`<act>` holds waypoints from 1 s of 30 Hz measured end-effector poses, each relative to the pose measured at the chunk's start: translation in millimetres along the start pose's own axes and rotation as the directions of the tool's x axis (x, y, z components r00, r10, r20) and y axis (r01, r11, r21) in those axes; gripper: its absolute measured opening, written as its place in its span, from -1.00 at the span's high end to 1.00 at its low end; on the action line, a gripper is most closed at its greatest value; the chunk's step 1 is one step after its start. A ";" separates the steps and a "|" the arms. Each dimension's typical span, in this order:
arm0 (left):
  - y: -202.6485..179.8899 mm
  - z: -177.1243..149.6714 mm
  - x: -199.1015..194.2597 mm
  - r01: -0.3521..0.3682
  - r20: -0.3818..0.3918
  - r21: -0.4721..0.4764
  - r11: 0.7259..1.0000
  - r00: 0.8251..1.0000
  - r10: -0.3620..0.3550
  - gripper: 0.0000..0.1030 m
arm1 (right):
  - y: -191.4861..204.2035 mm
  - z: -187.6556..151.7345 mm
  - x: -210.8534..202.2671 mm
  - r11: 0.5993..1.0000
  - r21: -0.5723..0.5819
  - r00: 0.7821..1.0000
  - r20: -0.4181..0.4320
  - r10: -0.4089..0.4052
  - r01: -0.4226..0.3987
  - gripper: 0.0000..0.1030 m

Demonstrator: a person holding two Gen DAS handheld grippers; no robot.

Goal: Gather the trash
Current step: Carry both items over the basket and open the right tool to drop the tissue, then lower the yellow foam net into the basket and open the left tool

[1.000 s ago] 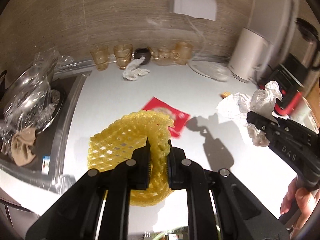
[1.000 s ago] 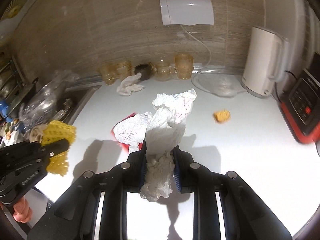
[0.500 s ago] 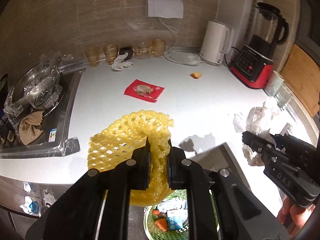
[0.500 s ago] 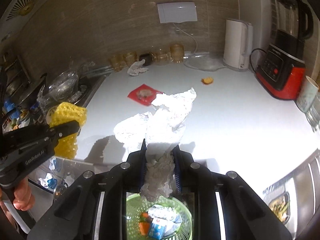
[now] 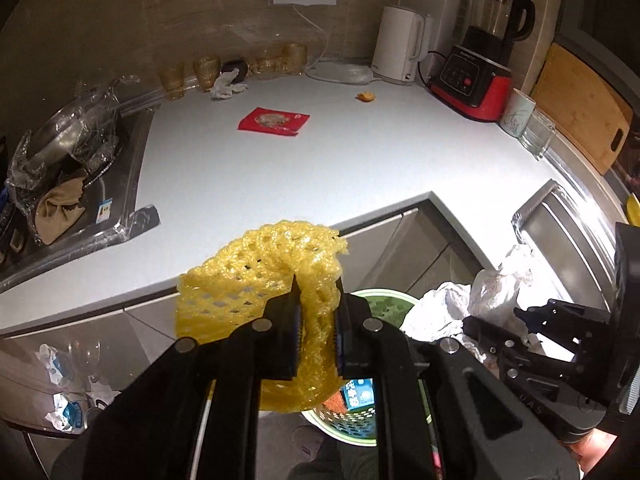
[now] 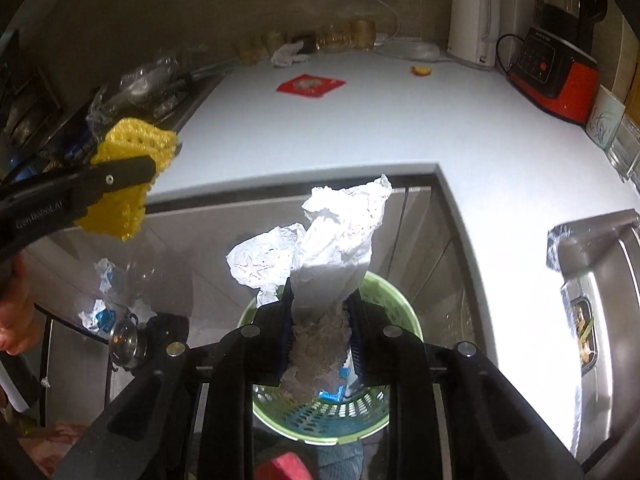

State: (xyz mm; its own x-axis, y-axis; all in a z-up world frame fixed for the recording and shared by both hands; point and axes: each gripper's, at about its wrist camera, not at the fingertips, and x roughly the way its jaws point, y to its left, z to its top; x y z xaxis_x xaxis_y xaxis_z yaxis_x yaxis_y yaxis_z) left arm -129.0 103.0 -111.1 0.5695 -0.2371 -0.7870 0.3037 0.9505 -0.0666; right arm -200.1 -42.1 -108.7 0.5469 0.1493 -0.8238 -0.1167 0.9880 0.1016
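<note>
Two hand-held grippers hang past the edge of a white kitchen counter (image 5: 360, 168), each clamped on a piece of trash above a green perforated waste basket (image 6: 360, 412) that stands on the floor below. The left gripper (image 5: 317, 332) has its jaws nearly closed on a yellow foam fruit net (image 5: 264, 280), which bulges up and to the left of the fingertips. To its right, the right gripper (image 6: 319, 332) pinches a crumpled white paper wrapper (image 6: 336, 240), the jaws only narrowly apart, with the paper fanning out above the fingertips and a grey wad trailing down between the fingers towards the basket. A blue carton (image 5: 358, 396) lies inside the basket, directly beneath both loads.

Ahead of the grippers, more litter lies on the counter: a red snack packet (image 5: 274, 121) near the middle, a small orange scrap (image 5: 366, 97) farther right, and a crumpled white tissue (image 5: 228, 87) by a row of amber glasses (image 5: 208, 72) along the back wall. A white electric kettle (image 5: 400, 52) and a red-based blender (image 5: 478, 68) stand at the far right. To the far left, a steel sink (image 5: 132, 184) holds a plastic-wrapped bowl (image 5: 68, 132).
</note>
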 end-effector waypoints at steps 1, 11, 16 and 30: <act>-0.2 -6.0 2.0 0.012 -0.012 0.001 1.000 1.000 -0.012 0.77 | 1.5 -9.6 5.1 1.000 0.000 1.000 -0.019 -0.004 0.004 0.52; -15.1 -43.7 14.1 0.061 -0.073 0.064 0.996 0.996 -0.056 0.77 | -1.2 -64.1 66.0 0.998 0.021 0.986 -0.160 -0.047 0.051 0.46; -19.6 -53.4 23.4 0.074 -0.103 0.074 0.995 0.993 -0.066 0.77 | -5.5 -72.1 96.6 0.997 0.014 0.976 -0.207 -0.069 0.073 0.41; -14.9 -59.2 44.3 0.118 -0.152 0.029 0.993 0.982 -0.112 0.77 | -8.8 -57.3 70.8 0.998 0.035 0.983 -0.179 -0.049 0.057 -0.85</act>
State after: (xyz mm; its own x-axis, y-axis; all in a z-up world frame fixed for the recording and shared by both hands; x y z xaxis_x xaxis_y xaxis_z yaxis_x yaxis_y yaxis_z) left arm -153.5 90.3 -181.3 0.4089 -0.3086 -0.8588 0.3905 0.9098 -0.1409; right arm -207.8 -42.5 -200.0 0.3953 0.0906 -0.9141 -0.0561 0.9956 0.0745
